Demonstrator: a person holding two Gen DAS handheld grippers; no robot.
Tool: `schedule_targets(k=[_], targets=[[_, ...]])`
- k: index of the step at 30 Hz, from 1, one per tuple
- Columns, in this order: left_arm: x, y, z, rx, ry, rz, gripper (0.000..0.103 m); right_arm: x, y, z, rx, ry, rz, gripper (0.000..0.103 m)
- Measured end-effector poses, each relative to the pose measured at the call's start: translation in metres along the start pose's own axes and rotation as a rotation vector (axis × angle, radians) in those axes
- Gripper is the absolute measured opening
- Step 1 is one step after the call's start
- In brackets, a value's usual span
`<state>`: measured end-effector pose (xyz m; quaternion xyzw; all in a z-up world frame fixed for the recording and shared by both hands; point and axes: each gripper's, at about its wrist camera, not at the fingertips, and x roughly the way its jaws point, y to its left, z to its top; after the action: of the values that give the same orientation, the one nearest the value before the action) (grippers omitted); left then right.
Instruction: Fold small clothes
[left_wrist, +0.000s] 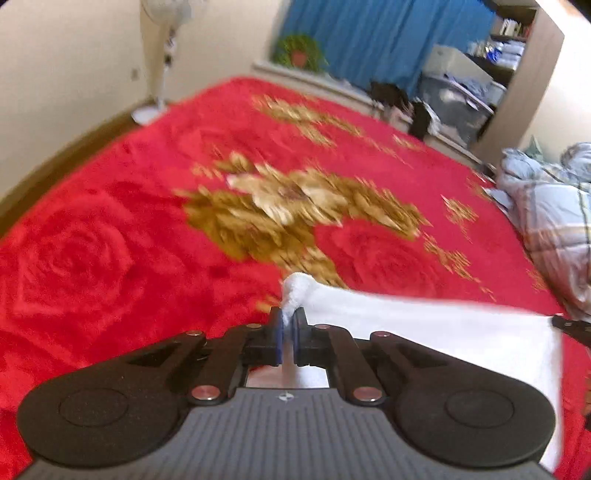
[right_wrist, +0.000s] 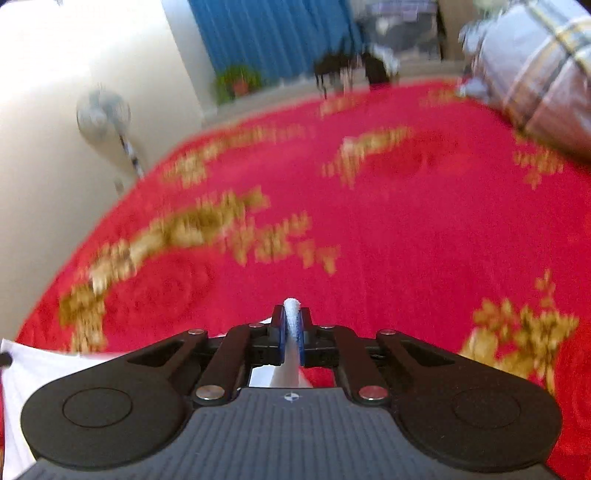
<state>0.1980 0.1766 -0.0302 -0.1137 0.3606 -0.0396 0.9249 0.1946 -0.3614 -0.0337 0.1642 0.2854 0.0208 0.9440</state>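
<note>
A small white garment (left_wrist: 424, 325) hangs stretched between both grippers above a red blanket (left_wrist: 110, 240) with gold flowers. My left gripper (left_wrist: 290, 315) is shut on one bunched corner of it, and a tuft of white cloth pokes out past the blue pads. From there the cloth runs right to the tip of the other gripper (left_wrist: 572, 326) at the frame edge. In the right wrist view my right gripper (right_wrist: 291, 317) is shut on the other corner of the white garment (right_wrist: 44, 373), which trails off to the lower left.
A folded grey plaid quilt (left_wrist: 550, 206) lies on the bed's right side, also seen as the quilt (right_wrist: 535, 66) in the right wrist view. A standing fan (left_wrist: 162, 55), a potted plant (left_wrist: 299, 51), blue curtains (left_wrist: 388, 33) and storage bins (left_wrist: 458, 96) stand beyond the bed.
</note>
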Motion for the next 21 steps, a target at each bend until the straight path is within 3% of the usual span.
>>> schedule_targets(k=[3,4,5,6,9,13,17,21], targets=[[0.004,0.001,0.001,-0.002,0.004,0.041,0.01,0.003,-0.003,0.004,0.031,-0.044,-0.026,0.006],[0.008,0.001,0.0,-0.002,0.028,0.065,0.01,0.007,-0.003,0.004,0.031,-0.028,-0.039,0.009],[0.013,0.002,-0.001,0.004,0.067,0.072,0.017,0.015,-0.004,0.003,0.026,0.015,-0.055,0.015],[0.016,0.004,-0.002,-0.001,0.105,0.058,0.024,0.023,-0.004,0.001,0.022,0.066,-0.069,0.016],[0.009,0.014,-0.008,-0.042,0.136,0.018,0.028,0.03,-0.007,-0.008,0.002,0.157,-0.11,0.016],[-0.004,0.026,-0.027,-0.094,0.262,-0.06,0.033,0.019,-0.011,-0.024,-0.01,0.27,-0.052,0.021],[-0.027,0.019,-0.059,0.016,0.365,-0.131,0.033,-0.01,-0.012,-0.047,-0.072,0.341,-0.011,0.023],[-0.044,0.012,-0.094,0.122,0.43,-0.125,0.033,-0.043,-0.017,-0.072,-0.075,0.398,0.041,0.024]])
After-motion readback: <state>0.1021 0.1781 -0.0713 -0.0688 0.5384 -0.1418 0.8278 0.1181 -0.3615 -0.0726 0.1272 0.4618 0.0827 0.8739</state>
